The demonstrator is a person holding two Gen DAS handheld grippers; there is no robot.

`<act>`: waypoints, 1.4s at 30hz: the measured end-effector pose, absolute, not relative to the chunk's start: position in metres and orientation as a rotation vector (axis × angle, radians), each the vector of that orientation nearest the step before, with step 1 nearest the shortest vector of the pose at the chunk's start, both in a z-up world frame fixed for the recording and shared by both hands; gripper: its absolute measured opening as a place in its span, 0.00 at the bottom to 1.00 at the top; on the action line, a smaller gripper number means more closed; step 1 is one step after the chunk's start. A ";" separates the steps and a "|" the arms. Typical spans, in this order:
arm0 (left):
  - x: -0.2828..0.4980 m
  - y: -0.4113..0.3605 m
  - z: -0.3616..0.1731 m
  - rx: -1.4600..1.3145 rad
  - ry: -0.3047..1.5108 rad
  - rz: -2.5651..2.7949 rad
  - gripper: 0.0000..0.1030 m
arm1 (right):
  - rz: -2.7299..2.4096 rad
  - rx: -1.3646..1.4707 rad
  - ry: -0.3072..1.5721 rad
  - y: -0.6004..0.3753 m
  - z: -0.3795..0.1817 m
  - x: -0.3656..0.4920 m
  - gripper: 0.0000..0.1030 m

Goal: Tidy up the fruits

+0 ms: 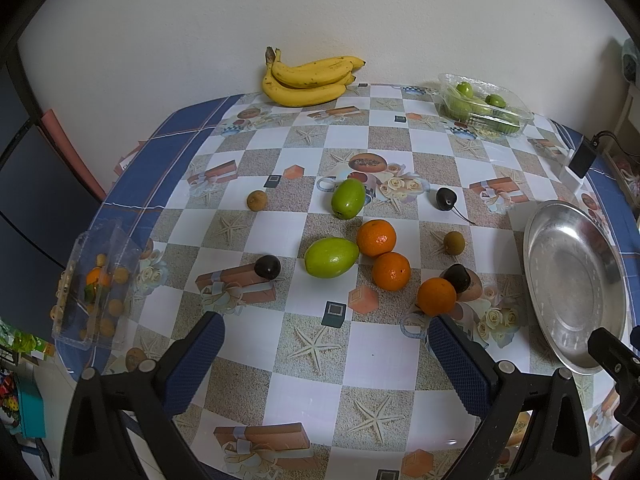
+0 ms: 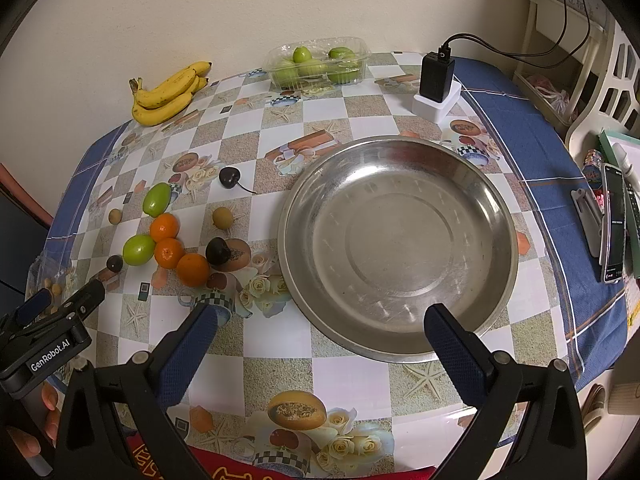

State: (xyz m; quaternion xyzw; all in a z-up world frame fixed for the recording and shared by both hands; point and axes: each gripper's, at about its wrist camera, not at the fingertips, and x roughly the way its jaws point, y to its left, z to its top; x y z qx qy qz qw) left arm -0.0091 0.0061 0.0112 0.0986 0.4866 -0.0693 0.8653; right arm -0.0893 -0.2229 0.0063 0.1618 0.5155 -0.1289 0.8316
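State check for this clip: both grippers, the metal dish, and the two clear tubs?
Left gripper: open, holding nothing, above the table.
Right gripper: open, holding nothing, at the dish's near rim.
Metal dish: upright, nothing in it.
Back tub: lid off, green fruit inside.
Left-edge tub: holds small fruit; lid cannot be told.

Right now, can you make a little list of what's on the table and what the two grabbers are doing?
oranges: three, loose, mid-table
green fruits: two loose
dark fruits: three
small brown fruits: two
bananas: one bunch, by the wall
clear tub: green fruits inside
metal plate: nothing in it
left gripper: open, holding nothing
right gripper: open, holding nothing
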 end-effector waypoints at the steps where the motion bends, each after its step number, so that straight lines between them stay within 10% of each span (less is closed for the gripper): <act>1: -0.009 0.007 0.011 0.206 1.019 -0.145 1.00 | -0.273 0.343 1.093 -0.223 0.006 -0.089 1.00; 42: 0.070 0.057 0.015 0.127 1.049 -0.228 1.00 | -0.078 0.383 1.136 -0.174 0.001 -0.014 1.00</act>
